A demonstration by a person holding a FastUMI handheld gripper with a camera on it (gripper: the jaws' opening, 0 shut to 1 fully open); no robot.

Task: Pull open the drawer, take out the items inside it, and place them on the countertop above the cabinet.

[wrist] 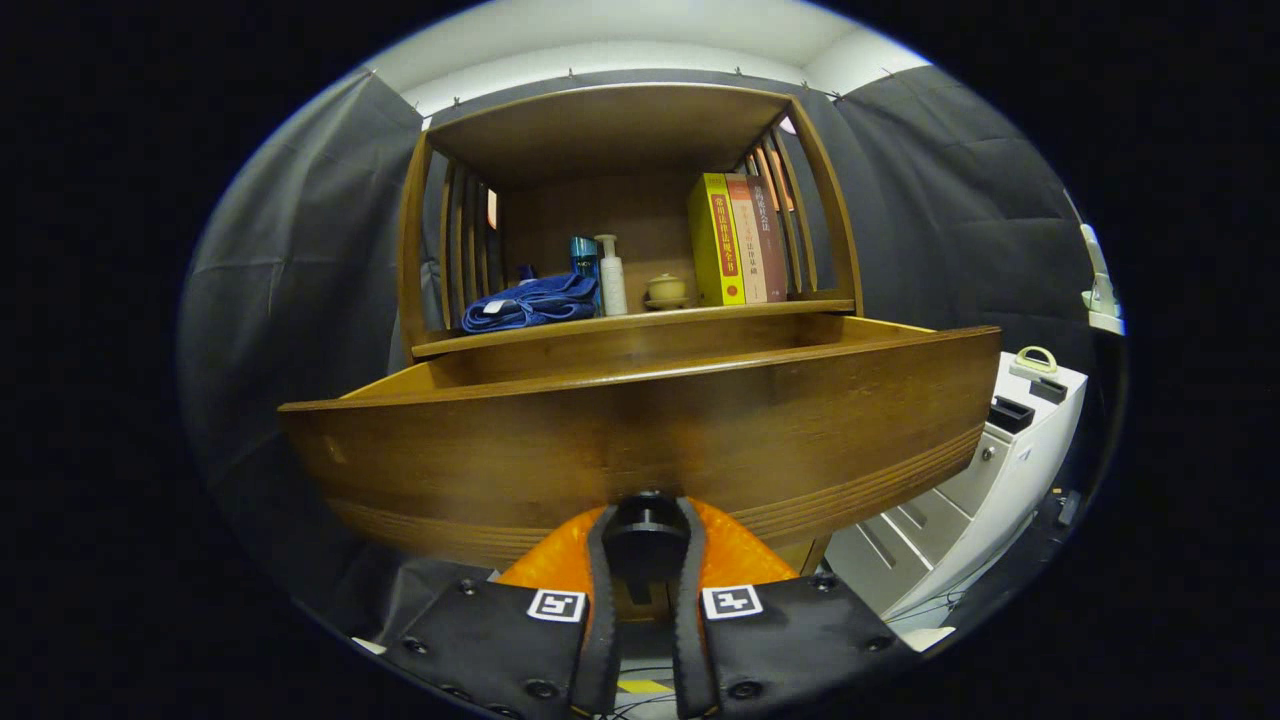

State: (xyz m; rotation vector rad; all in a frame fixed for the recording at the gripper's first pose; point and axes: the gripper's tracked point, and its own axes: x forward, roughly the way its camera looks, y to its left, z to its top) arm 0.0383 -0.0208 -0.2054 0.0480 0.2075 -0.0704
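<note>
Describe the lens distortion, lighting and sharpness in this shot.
Gripper view: strong fisheye bowing, so the pulled-out drawer front curves like an arc; light falls from above, the shelf's underside and the drawer's inside stay dim; books and blue cloth are sharp; the gripper, jaws closed on the dark knob, is slightly soft.

We see dark cloth walls point(290, 270) all round, white ceiling point(620, 40) above, a white drawer unit point(985, 500) at right beside the wooden cabinet.

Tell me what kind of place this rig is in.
Likely a staged booth posing as a home study: dark cloth walls, a wooden cabinet shelving books and bottles. The gripper grips the drawer knob.
</note>
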